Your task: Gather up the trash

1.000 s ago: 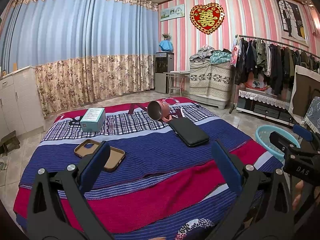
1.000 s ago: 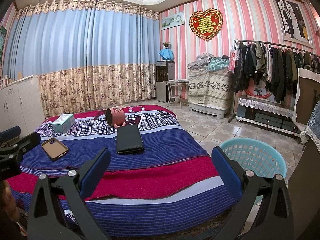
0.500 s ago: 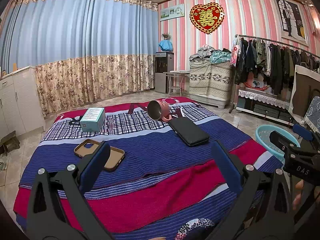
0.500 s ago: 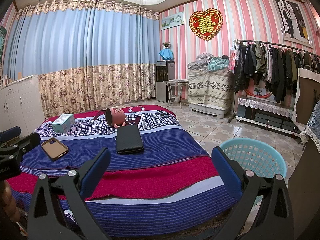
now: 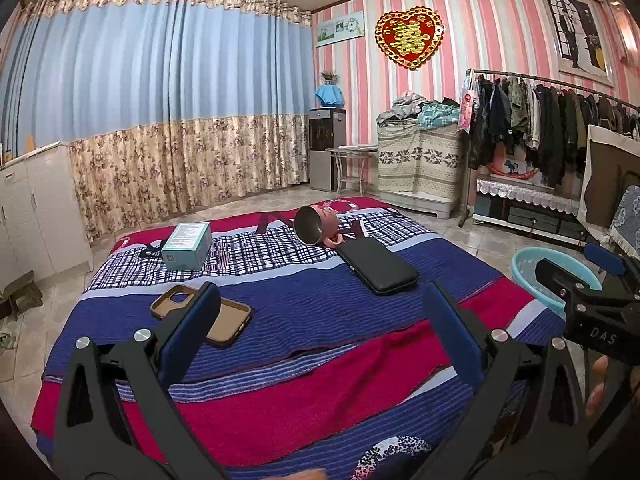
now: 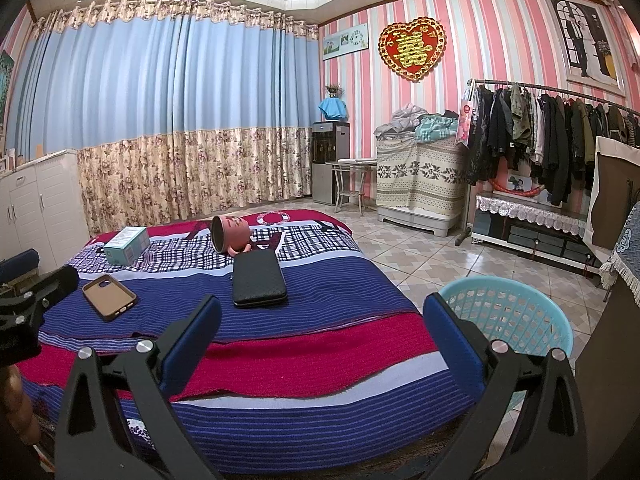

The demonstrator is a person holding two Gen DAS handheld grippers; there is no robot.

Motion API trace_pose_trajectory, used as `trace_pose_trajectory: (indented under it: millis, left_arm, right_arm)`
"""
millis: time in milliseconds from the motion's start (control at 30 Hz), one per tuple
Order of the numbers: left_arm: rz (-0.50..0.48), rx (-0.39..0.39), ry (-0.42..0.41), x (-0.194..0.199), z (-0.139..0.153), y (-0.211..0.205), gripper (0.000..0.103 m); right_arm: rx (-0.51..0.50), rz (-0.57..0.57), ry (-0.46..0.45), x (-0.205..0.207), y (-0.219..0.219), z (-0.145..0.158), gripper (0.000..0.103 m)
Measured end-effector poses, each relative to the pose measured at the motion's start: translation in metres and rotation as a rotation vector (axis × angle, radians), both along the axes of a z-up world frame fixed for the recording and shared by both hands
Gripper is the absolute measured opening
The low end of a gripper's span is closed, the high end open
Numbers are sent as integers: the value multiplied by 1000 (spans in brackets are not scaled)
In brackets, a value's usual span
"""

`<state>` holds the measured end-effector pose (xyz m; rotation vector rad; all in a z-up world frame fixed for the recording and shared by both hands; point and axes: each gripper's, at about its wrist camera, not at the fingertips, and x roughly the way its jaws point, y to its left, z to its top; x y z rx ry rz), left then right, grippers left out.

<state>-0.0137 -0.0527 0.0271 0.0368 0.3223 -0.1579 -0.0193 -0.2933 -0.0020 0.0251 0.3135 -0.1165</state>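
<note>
My left tongs (image 5: 322,320) gape wide w/ nothing between them, hovering over the near end of the bed (image 5: 320,392). Right tongs (image 6: 322,320) same: wide, empty. Brown phone case (image 5: 201,315) lies just ahead of my left tongs' left finger. Black wallet (image 5: 378,266) sits further ahead, pink mug (image 5: 316,230) tipped on its side just behind it; teal box (image 5: 187,246) far left. Blue basket (image 6: 516,316) stands on the floor, just beyond my right tongs' right finger.
</note>
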Motion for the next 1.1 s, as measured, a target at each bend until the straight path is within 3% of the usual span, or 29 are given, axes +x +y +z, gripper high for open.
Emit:
trace_pose_trajectory:
  millis: [1100]
  left_arm:
    - [-29, -17, 34, 9, -2, 9, 98]
  right_arm:
    - [0, 0, 0, 0, 0, 0, 99]
